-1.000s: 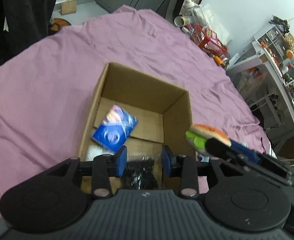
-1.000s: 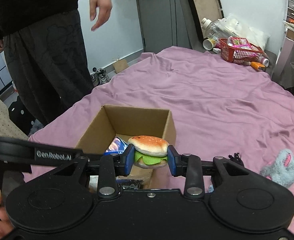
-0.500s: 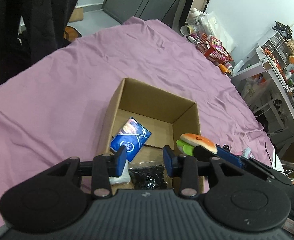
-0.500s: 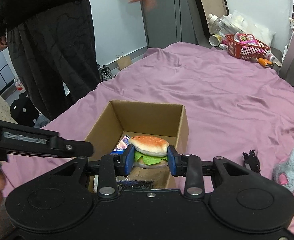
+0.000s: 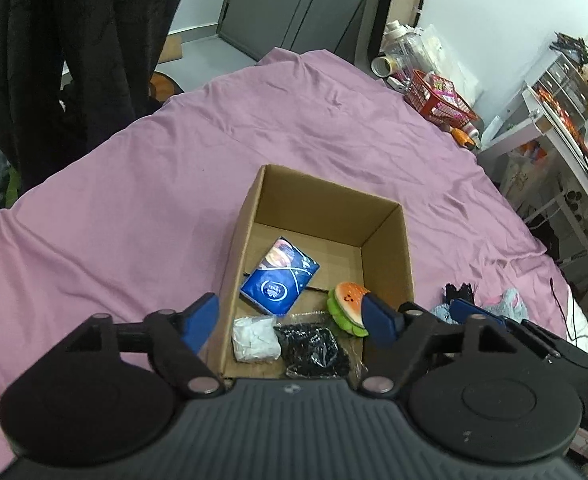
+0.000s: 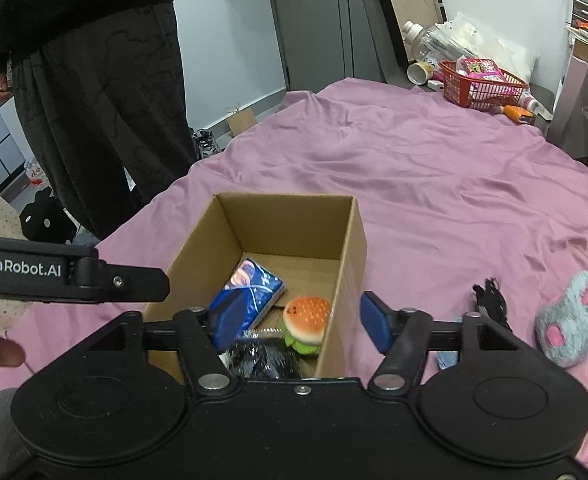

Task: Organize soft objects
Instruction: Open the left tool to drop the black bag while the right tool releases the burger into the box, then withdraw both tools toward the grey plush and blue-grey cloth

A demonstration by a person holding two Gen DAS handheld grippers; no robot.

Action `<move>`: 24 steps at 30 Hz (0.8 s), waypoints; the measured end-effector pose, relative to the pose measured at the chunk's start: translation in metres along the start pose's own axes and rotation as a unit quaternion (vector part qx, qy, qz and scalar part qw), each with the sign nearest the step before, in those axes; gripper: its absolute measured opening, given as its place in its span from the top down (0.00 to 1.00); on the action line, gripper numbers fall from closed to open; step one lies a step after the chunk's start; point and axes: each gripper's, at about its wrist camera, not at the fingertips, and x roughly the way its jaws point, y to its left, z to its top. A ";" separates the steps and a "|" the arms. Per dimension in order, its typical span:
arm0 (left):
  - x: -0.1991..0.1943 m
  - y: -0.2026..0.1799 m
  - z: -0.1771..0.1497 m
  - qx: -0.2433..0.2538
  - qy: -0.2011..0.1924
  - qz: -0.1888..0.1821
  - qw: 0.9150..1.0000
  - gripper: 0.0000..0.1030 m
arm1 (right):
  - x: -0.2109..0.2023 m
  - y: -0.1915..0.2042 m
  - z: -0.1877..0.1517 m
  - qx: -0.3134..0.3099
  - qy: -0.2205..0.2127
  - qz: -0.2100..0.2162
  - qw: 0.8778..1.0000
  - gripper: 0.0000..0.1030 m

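Note:
An open cardboard box (image 5: 326,190) (image 6: 286,200) sits on the purple bedsheet. Inside lie a blue packet (image 5: 280,282) (image 6: 254,290), a white wad (image 5: 254,340) and a black bag (image 5: 314,346) (image 6: 262,360). The burger plush (image 5: 348,304) (image 6: 308,318) lies tilted on its side in the box, against the right wall. My right gripper (image 6: 302,320) is open just above it, touching nothing. My left gripper (image 5: 290,320) hangs open and empty over the box's near edge. A grey-and-pink plush (image 6: 574,320) lies on the sheet to the right.
A person in dark clothes (image 6: 106,80) stands at the bed's left side. A small black item (image 6: 490,300) and a light-blue scrap (image 6: 446,358) lie right of the box. A red basket (image 6: 478,84) and bottles sit at the far corner, shelves (image 5: 566,112) beyond.
My right gripper opened and the burger plush dropped from it into the box. My left gripper's fingers spread wider. Both views pulled back slightly.

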 end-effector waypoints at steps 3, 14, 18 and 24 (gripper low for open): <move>-0.004 -0.006 -0.002 0.010 0.001 0.003 1.000 0.21 | -0.010 -0.005 -0.002 0.005 -0.002 0.001 1.000 0.26; -0.004 -0.040 -0.014 0.031 -0.002 0.004 1.000 0.20 | -0.040 -0.042 -0.011 0.039 -0.020 -0.010 0.999 0.18; -0.003 -0.055 -0.017 0.038 0.000 0.000 0.999 0.20 | -0.050 -0.062 -0.015 0.060 -0.027 -0.025 0.998 0.16; -0.002 -0.087 -0.023 0.058 -0.003 -0.005 0.998 0.20 | -0.067 -0.090 -0.020 0.091 -0.045 -0.030 0.994 0.13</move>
